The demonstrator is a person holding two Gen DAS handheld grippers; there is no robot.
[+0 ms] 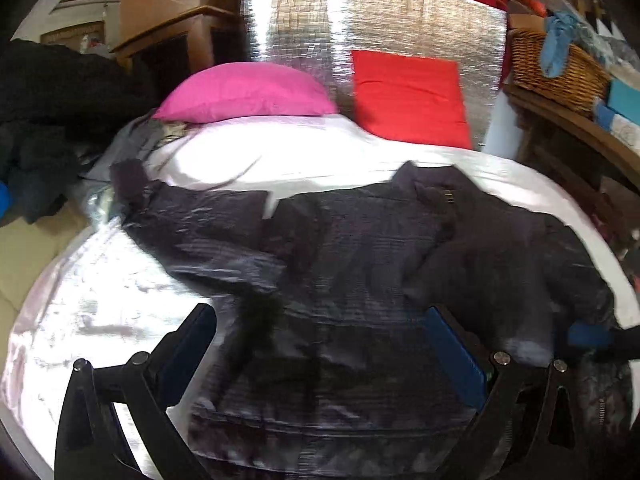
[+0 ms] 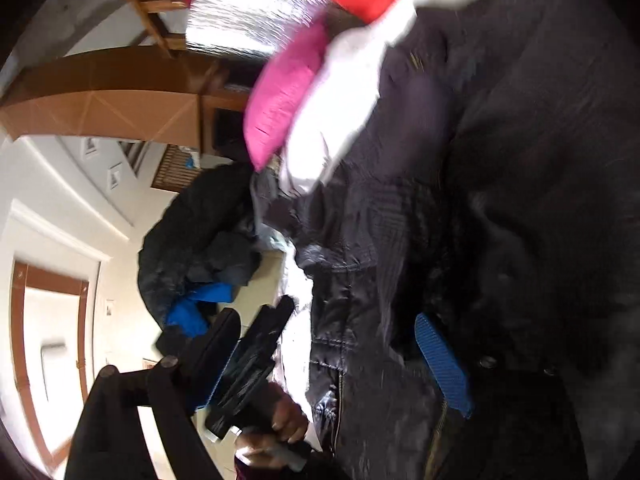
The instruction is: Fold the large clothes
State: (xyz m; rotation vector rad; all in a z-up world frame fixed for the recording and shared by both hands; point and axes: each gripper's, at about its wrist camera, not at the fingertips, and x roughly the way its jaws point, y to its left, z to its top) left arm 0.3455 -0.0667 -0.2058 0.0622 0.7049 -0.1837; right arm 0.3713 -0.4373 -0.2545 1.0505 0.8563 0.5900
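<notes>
Dark jacket (image 1: pixel 360 240) spread across the white bed (image 1: pixel 100 300), directly ahead of left hand-held gripper (image 1: pixel 320 344), fingers wide apart. Right hand-held gripper (image 2: pixel 340 352) likewise apart, seemingly over the jacket's edge; blurred.

Dark navy quilted jacket (image 1: pixel 340 248) lay spread across white bed sheet (image 1: pixel 280 156), reaching from left edge to right edge, covering near half. Shiny, rumpled fabric. One sleeve (image 1: pixel 192 216) stretched toward left edge. Collar (image 1: pixel 432 188) pointed toward head end. Right side bunched in folds. In right wrist view, jacket (image 2: pixel 480 200) showed zipper along front opening.
</notes>
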